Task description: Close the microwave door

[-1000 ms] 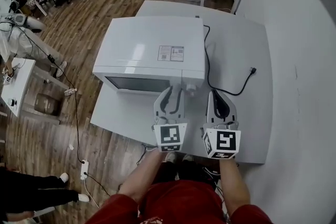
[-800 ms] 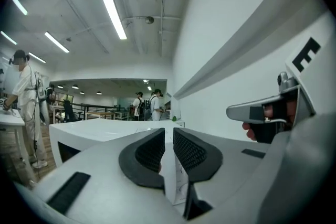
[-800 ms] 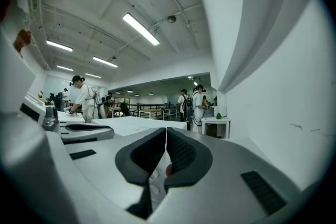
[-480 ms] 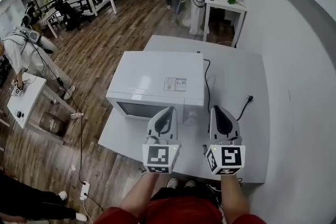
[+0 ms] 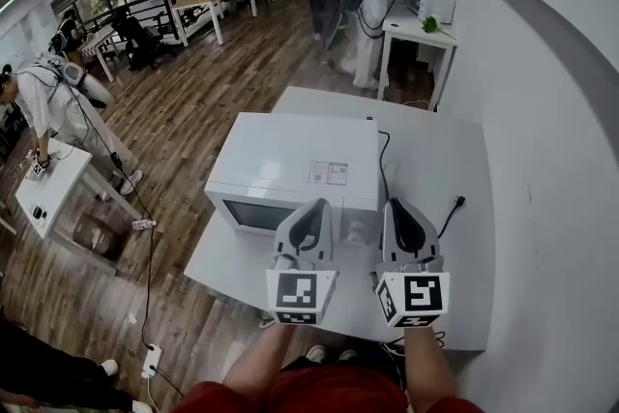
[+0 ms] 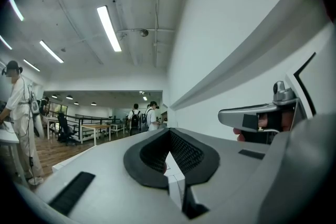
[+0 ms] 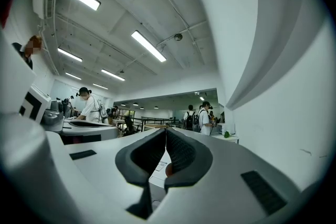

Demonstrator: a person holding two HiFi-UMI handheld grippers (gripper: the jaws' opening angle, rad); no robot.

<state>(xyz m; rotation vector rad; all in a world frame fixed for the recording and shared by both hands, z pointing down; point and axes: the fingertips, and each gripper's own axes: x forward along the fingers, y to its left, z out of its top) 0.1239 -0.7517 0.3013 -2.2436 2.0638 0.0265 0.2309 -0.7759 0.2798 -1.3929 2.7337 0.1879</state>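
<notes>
The white microwave (image 5: 295, 160) stands on the white table (image 5: 435, 160), and its door (image 5: 276, 216) lies flush with the front. Both grippers hover side by side above the table's near edge, just in front of the microwave, pointing level. The left gripper (image 5: 313, 205) is shut with nothing between its pads; the left gripper view shows its tips (image 6: 169, 131) meeting. The right gripper (image 5: 397, 204) is shut and empty too, its tips (image 7: 166, 131) together. A strip of the microwave's top (image 7: 157, 169) shows through the gap under the right jaws.
A black power cord (image 5: 385, 160) runs behind the microwave to a loose plug (image 5: 459, 201). A white wall (image 5: 542, 111) borders the table's right side. People stand at a desk (image 5: 418, 29) at the back, and a person (image 5: 44, 102) stands beside a small table (image 5: 44, 184) at left.
Both grippers have risen from table height and drawn back from the microwave's front. The left jaws, open a second ago, have shut. The head view has tilted up into the room.
</notes>
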